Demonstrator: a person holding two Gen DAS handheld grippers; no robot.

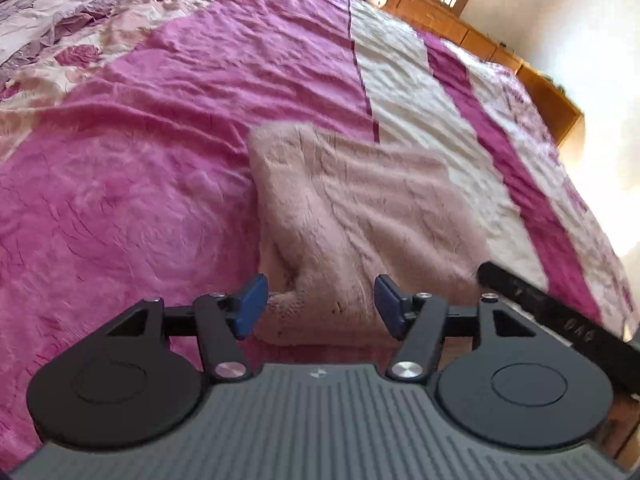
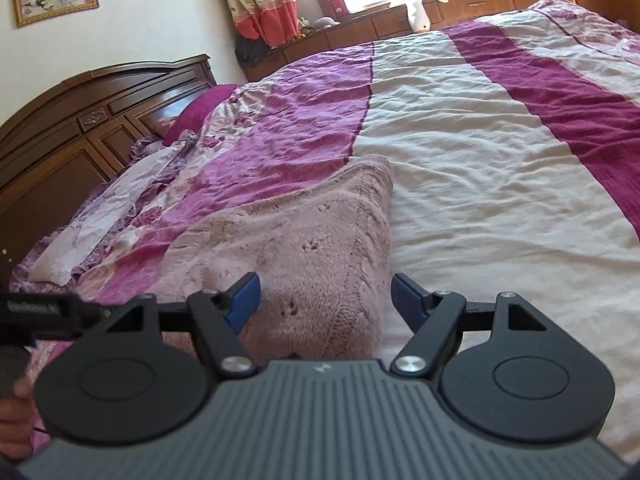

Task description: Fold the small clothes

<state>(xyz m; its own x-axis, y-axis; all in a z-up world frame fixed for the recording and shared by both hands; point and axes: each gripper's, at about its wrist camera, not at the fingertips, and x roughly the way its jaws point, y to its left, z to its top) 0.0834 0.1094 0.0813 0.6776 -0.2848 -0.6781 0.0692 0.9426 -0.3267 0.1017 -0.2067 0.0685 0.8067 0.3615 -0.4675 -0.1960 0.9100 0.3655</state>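
A pale pink knitted garment (image 1: 352, 208) lies folded on the bed, its near edge bunched just ahead of my left gripper (image 1: 320, 306). That gripper is open, blue pads wide apart over the garment's near end, nothing pinched. In the right wrist view the same knitted garment (image 2: 304, 232) stretches away from my right gripper (image 2: 325, 302), which is also open above its near right corner. The black body of the right gripper (image 1: 560, 312) shows at the right edge of the left view, and the left gripper (image 2: 36, 316) shows at the left edge of the right view.
The bed cover (image 2: 480, 152) has magenta and cream stripes. A crumpled floral quilt (image 2: 120, 200) and dark wooden headboard (image 2: 80, 120) lie at the left. Wooden cabinets (image 2: 460, 8) run under the window beyond the bed. A hand (image 2: 16, 420) is at the lower left.
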